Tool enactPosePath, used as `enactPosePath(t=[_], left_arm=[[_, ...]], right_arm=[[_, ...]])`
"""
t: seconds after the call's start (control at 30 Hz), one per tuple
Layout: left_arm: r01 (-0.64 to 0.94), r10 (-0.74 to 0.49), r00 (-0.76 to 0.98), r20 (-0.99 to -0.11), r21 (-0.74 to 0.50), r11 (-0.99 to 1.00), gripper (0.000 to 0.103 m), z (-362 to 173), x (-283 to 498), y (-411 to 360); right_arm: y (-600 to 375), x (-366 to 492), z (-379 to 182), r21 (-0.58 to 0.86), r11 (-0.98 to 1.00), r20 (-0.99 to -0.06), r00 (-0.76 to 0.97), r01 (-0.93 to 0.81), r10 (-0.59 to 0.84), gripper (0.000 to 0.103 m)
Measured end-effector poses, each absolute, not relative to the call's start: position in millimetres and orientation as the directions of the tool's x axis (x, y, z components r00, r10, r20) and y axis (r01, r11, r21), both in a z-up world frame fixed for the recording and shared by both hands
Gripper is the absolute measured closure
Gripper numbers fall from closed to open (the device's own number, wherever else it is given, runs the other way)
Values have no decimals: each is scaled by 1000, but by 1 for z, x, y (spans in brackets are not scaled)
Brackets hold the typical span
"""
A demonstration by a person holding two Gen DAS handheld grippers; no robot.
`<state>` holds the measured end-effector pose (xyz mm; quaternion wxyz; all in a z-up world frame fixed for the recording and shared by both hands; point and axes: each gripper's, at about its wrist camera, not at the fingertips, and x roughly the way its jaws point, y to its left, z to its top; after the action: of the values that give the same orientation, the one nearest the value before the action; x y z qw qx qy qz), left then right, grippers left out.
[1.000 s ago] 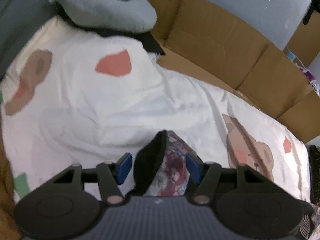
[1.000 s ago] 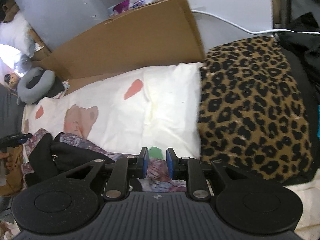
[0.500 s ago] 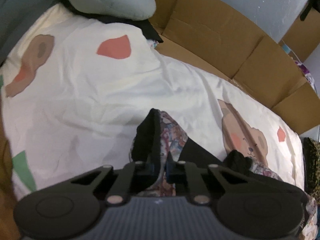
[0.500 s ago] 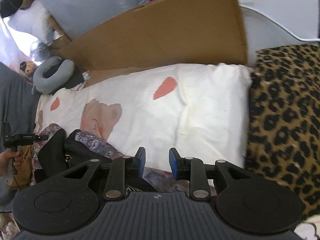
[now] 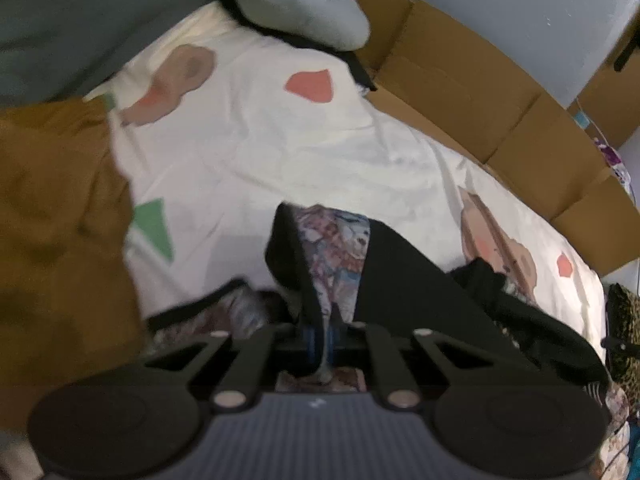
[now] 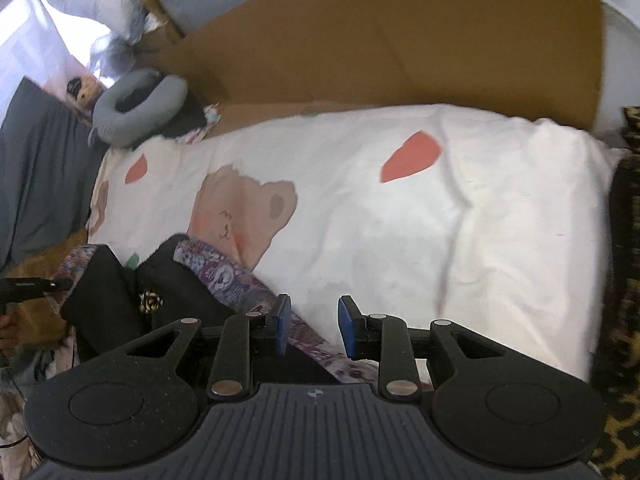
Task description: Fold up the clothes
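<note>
A garment of black fabric with a floral patterned side (image 5: 340, 248) lies on a white bedsheet printed with bears (image 5: 280, 152). My left gripper (image 5: 320, 340) is shut on a raised fold of this garment, which stands up between the blue pads. In the right wrist view the same garment (image 6: 216, 276) stretches from the left toward my right gripper (image 6: 312, 328). The right gripper is open, with a strip of the floral cloth lying under and between its blue pads (image 6: 283, 322). The left gripper (image 6: 28, 288) shows at the far left edge, held by a hand.
Brown cardboard (image 6: 400, 40) lines the far side of the bed. A grey neck pillow (image 6: 140, 100) sits at the head end. An ochre cloth (image 5: 60, 220) lies left, a leopard-print blanket (image 6: 624, 280) right, and a grey cover (image 5: 80, 8) beyond.
The left gripper closed on the garment fold and pulled it back, bringing the ochre cloth into view. The right gripper opened wider and let go of the cloth while shifting left.
</note>
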<state>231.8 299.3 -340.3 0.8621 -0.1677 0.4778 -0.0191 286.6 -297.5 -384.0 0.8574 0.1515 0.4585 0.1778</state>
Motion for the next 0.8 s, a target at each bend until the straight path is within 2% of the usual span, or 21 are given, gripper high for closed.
enactPosePath(t=[0.3, 0.43, 0.8], left_arm=[[-229, -200, 505, -839, -354, 907, 97, -346, 189, 308], [-249, -186, 481, -857, -337, 908, 97, -344, 177, 306], [-309, -158, 430, -889, -309, 900, 97, -355, 143, 310]], right_arm=[[-269, 317, -408, 394, 910, -771, 492, -129, 404, 76], [-257, 327, -418, 391, 914, -781, 487, -107, 391, 76], [-232, 321, -433, 362, 913, -807, 428, -186, 407, 75]])
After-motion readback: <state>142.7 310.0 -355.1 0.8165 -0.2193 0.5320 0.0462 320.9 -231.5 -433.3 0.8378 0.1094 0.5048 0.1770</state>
